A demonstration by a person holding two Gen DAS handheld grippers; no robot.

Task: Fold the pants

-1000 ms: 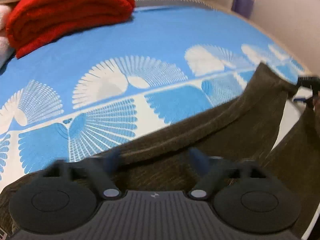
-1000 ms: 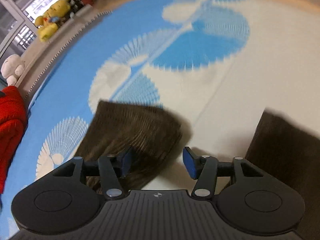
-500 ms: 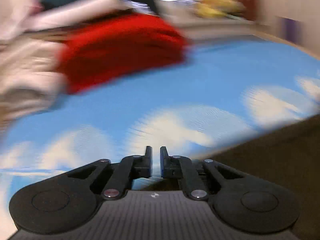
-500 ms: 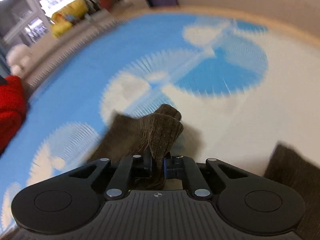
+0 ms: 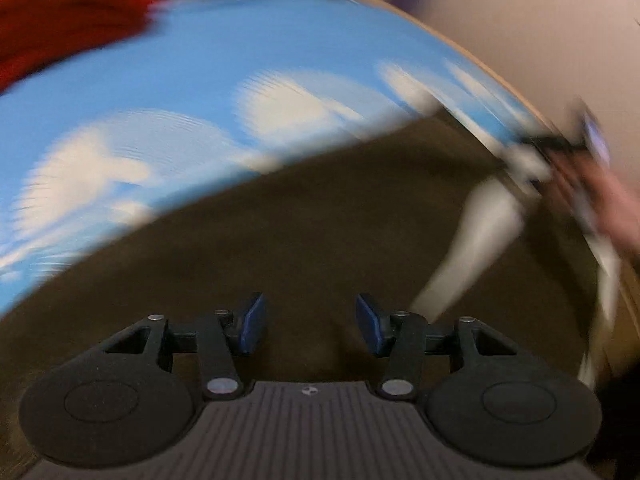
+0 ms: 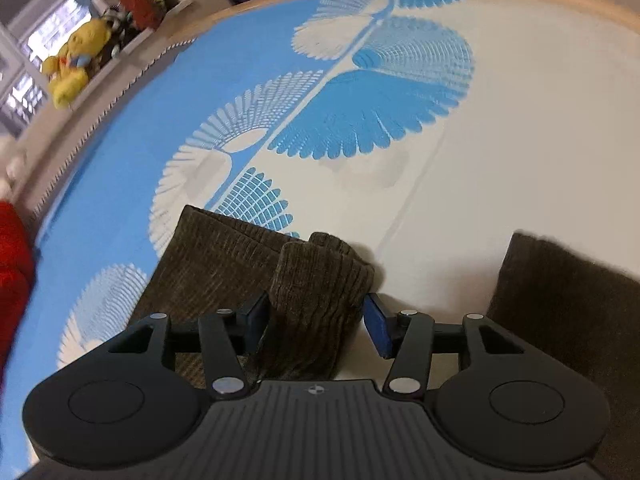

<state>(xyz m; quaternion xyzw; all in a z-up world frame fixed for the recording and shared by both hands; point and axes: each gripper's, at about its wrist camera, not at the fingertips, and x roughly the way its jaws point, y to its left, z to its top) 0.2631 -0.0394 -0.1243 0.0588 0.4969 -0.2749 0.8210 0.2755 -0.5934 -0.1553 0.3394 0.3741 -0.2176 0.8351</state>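
The pants (image 6: pixel 240 264) are dark olive-brown, of a ribbed, corduroy-like cloth, and lie spread on the bed (image 6: pixel 500 140). In the right wrist view one leg end lies flat on the sheet, its corner bunched into an upright, rounded fold; the other leg end (image 6: pixel 560 292) lies apart from it on the white half of the sheet. In the blurred left wrist view the brown cloth (image 5: pixel 320 220) fills the lower half of the picture.

The right gripper (image 6: pixel 316 324) has just been opening: its blue pads stand apart, with the bunched fold between them, close to both pads but not squeezed. The left gripper (image 5: pixel 308 318) has just been opening as well; its pads stand apart above the flat cloth, pinching nothing.

The sheet is smooth, half bright blue and half white, printed with fan-shaped, feathery rosettes. A pale wooden rim curves round the bed's far edge. A red folded blanket (image 5: pixel 68 16) lies on the bed's blue half, well apart from the pants. Beyond the bed, a yellow plush toy (image 6: pixel 76 64) sits on a ledge by a window.
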